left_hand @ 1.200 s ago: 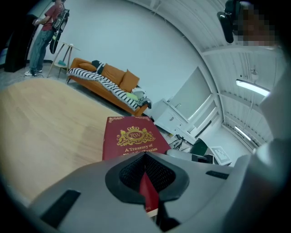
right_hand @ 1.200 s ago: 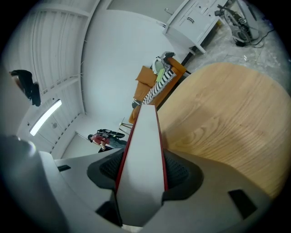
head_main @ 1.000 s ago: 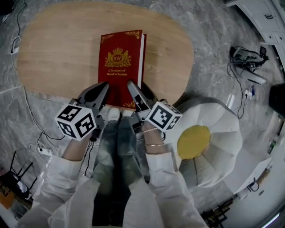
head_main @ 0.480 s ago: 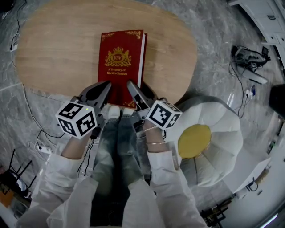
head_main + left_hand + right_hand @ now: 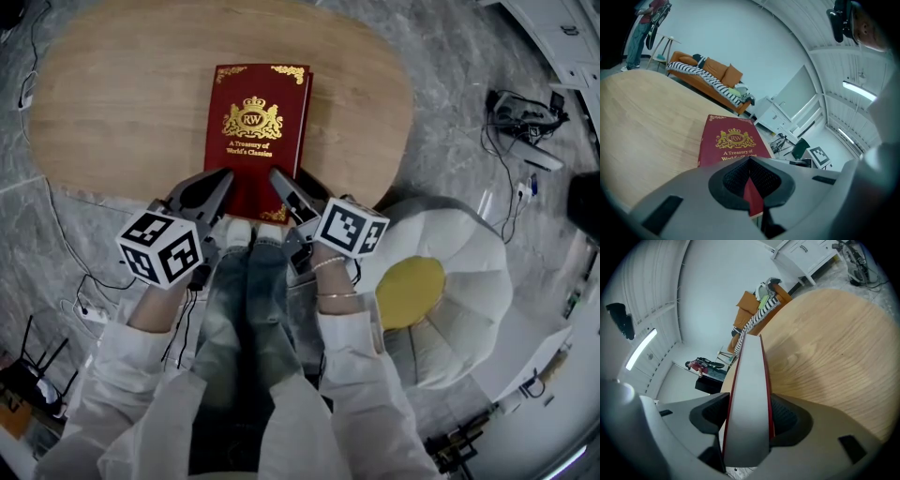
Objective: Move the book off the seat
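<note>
A red hardcover book (image 5: 255, 131) with gold print lies on the oval wooden table (image 5: 112, 103). Both grippers meet at its near edge. My left gripper (image 5: 211, 192) sits at the near left corner. In the left gripper view its pads (image 5: 740, 180) are closed on a red sliver of the book (image 5: 733, 140). My right gripper (image 5: 291, 197) is at the near right corner. In the right gripper view the book's page edge (image 5: 747, 394) fills the gap between the jaws, which are shut on both covers over the table (image 5: 825, 348).
A white round seat (image 5: 459, 253) with a yellow cushion (image 5: 408, 291) stands right of the table. The person's jeans-clad legs (image 5: 246, 309) are just below the grippers. Cables and a power strip (image 5: 525, 122) lie on the grey floor at right. An orange sofa (image 5: 705, 75) stands far back.
The right gripper has sunk a little and shifted slightly right. The book's page edge shows less than before, so the book lies flatter on the table. The left gripper has barely moved.
</note>
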Available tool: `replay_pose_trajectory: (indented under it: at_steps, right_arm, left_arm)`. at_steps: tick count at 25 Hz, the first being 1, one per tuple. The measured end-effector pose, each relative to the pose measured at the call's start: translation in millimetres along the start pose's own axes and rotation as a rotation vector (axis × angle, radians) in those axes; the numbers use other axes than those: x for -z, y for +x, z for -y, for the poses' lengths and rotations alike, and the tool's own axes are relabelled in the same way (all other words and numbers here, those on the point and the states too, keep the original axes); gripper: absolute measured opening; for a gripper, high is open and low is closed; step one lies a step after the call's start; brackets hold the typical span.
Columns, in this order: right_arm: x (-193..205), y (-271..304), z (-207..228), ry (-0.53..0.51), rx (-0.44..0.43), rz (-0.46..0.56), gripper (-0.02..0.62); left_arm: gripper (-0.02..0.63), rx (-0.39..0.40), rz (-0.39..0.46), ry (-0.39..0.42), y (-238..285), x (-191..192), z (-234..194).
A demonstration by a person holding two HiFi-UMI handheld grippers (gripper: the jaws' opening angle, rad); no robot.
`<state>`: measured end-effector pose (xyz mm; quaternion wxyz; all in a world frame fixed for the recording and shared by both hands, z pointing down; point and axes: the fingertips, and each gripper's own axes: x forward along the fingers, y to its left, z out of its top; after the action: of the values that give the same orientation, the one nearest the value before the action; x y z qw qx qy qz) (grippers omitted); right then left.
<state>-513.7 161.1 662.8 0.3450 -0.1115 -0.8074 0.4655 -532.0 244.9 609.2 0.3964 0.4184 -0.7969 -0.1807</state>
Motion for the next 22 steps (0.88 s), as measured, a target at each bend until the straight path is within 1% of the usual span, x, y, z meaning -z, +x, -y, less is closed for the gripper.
replay_pose_trajectory:
  at_steps: [4, 7, 11, 14, 17, 19, 22]
  right_arm:
    - [1.8, 2.6, 3.8, -0.002, 0.008, -0.042, 0.261]
    - [2.4, 0.9, 8.0, -0.008, 0.018, -0.068, 0.262]
    - [2.4, 3.2, 8.1, -0.054, 0.064, -0.083, 0.272]
    - [1.9, 6.9, 6.0, -0.063, 0.093, -0.084, 0.275]
    - [2.1, -1.2, 27.3, -0.085, 0.166, -0.101, 0.274]
    - [4.9, -9.6, 39.1, -0.085, 0.174, -0.119, 0.272]
    - [9.4, -14.4, 46.1, -0.075, 0.181, -0.117, 0.272]
  left_arm:
    - [0.006, 0.005, -0.004, 0.005, -0.7, 1.1, 1.2]
    - [0.006, 0.005, -0.008, -0.007, 0.1, 5.2, 3.9]
    - [0.006, -0.003, -0.006, -0.024, -3.2, 6.4, 0.6]
    - [0.006, -0.007, -0.014, -0.031, -5.7, 6.7, -4.1]
    - [0.006, -0.011, -0.02, -0.052, 2.6, 13.1, -0.5]
    - [0.006, -0.014, -0.021, -0.057, 10.3, 18.2, 7.4]
    - [0.006, -0.016, -0.024, -0.057, 12.5, 21.3, 11.2]
